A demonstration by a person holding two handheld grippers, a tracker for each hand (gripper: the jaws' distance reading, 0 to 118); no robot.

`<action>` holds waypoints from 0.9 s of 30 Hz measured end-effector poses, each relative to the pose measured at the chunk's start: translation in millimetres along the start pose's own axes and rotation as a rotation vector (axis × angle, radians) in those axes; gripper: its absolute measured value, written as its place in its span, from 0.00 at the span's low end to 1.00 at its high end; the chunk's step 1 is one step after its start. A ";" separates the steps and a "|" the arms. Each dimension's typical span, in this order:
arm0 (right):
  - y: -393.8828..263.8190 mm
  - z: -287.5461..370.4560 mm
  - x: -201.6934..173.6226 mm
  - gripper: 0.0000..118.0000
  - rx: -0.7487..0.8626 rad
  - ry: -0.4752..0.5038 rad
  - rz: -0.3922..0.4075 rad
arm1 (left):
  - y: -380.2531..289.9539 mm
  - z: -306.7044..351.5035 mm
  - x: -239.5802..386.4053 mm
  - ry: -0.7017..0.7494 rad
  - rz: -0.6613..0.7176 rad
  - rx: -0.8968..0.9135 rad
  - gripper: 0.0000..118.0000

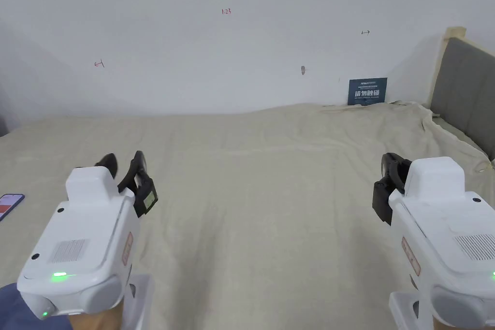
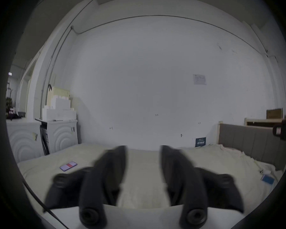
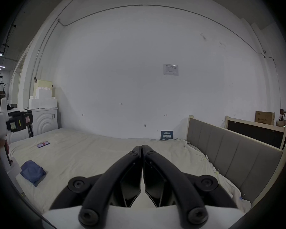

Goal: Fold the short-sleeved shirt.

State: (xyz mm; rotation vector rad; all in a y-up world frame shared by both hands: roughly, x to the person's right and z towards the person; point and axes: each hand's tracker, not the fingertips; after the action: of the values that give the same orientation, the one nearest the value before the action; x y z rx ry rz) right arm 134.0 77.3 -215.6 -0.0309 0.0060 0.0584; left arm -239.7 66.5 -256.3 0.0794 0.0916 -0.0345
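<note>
1. Blue cloth, seemingly the short-sleeved shirt (image 3: 33, 172), lay bunched below the left gripper (image 1: 126, 167), whose jaws stood apart, holding nothing.
2. Closed on nothing, the right gripper (image 3: 141, 148) hovered well apart from it.
3. Folding looked unstarted; next came reaching back and spreading it.
4. Beyond lay bare bedsheet (image 1: 270, 191); a phone (image 2: 68, 166) sat left, clear of work.

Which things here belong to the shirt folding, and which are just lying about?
Job:
- blue garment, bunched at the bed's near left
- left claw, open
- right claw, shut, empty

Lying about:
- phone
- blue sign
- small blue item
</note>
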 end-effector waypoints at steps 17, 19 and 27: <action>-0.5 3.5 0.1 0.00 0.012 -0.018 0.008 | -13.6 9.4 17.0 -0.046 -0.024 0.006 0.00; -0.1 3.5 -0.4 0.00 0.011 -0.019 0.009 | -14.9 9.2 15.9 -0.046 -0.019 0.004 0.00; -0.5 3.1 -1.6 0.00 0.007 -0.020 0.012 | -19.8 9.4 16.9 -0.049 -0.040 -0.003 0.00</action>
State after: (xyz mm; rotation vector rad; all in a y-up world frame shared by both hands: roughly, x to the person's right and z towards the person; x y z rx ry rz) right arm 132.4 76.8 -212.5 -0.0229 -0.0136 0.0708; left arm -222.8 45.5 -250.1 0.0739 0.0440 -0.0759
